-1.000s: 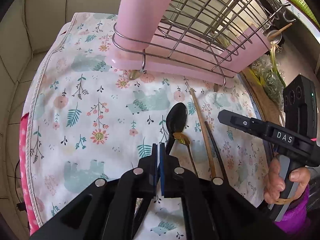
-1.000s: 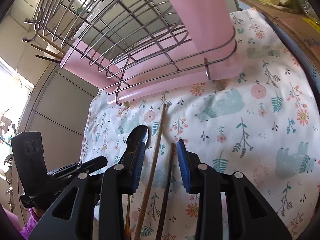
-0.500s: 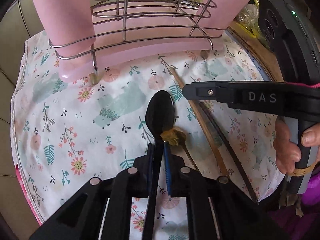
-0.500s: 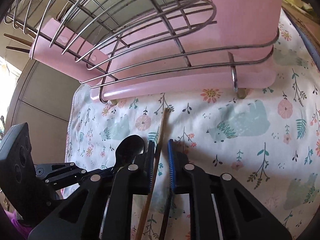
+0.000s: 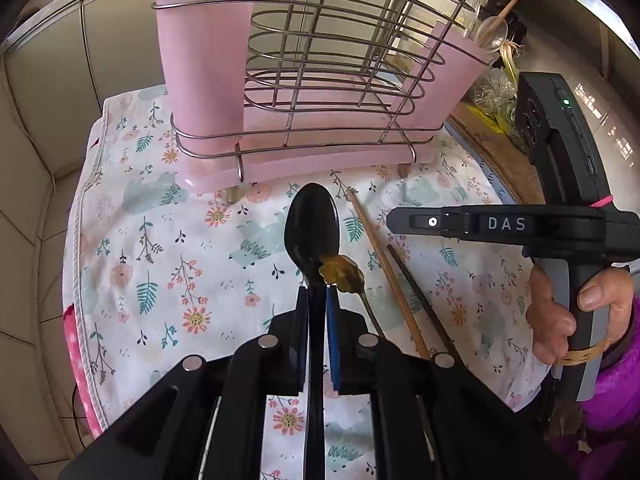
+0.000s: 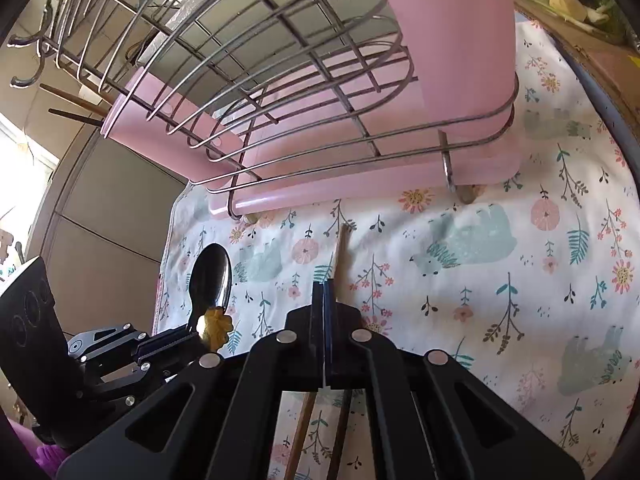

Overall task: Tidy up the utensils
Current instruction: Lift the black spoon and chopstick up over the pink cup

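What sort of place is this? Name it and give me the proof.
Most likely a home kitchen counter. A wire utensil rack with pink cups stands on a floral cloth, loose cutlery such as a black spoon lies before it, and tiled walls rise behind.

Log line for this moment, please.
left tongs: just widened, shut on spoon | right tongs: just closed, nothing between, beside chopstick

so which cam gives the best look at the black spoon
The left wrist view: the black spoon runs up the frame's middle, its handle clamped in the left gripper. The right wrist view shows only its bowl at the left edge, glinting, handle hidden.
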`<state>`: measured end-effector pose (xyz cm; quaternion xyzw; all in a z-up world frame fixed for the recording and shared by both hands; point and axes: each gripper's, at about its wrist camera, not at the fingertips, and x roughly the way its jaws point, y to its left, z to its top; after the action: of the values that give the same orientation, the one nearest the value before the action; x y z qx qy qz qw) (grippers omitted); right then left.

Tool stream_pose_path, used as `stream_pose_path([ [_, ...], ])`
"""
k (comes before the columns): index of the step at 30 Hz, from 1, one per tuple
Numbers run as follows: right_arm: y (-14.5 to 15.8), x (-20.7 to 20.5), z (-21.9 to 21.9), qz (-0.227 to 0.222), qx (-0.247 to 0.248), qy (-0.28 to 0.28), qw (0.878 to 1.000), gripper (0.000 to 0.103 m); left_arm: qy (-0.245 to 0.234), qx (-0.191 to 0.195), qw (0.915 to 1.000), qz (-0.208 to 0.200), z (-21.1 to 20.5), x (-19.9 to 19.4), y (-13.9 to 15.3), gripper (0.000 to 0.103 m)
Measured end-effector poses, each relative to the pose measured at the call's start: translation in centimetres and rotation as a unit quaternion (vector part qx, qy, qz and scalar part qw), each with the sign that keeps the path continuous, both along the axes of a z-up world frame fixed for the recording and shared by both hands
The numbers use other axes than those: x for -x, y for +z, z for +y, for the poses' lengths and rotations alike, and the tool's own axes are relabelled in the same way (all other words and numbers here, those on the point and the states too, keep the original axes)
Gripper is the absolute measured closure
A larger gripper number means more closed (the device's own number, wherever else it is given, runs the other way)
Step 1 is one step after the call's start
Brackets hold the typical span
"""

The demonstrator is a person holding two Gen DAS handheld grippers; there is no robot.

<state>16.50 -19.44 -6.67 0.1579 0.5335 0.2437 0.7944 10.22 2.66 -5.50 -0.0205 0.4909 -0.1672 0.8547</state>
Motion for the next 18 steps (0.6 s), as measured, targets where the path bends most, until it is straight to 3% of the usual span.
stream_pose_path([
  [4,-0.8,-0.6,1.2,0.024,0.021,0.009,0.999,0.102,0.007,0.003,0.9998,-0.017,0.4,1.0,0.7,0.095],
  [11,-1.2,-1.3,3.2,0.016,0.078,0.006,0.997,0.102,0.029,0.033,0.9984,-0.036,0.9,1.0,0.9,0.095],
  [18,-1.1,-1.9,3.0,0.024,0.07,-0.011,0.997,0.101,0.047,0.056,0.9948,-0.071,2.2,1.7,1.5,0.095],
])
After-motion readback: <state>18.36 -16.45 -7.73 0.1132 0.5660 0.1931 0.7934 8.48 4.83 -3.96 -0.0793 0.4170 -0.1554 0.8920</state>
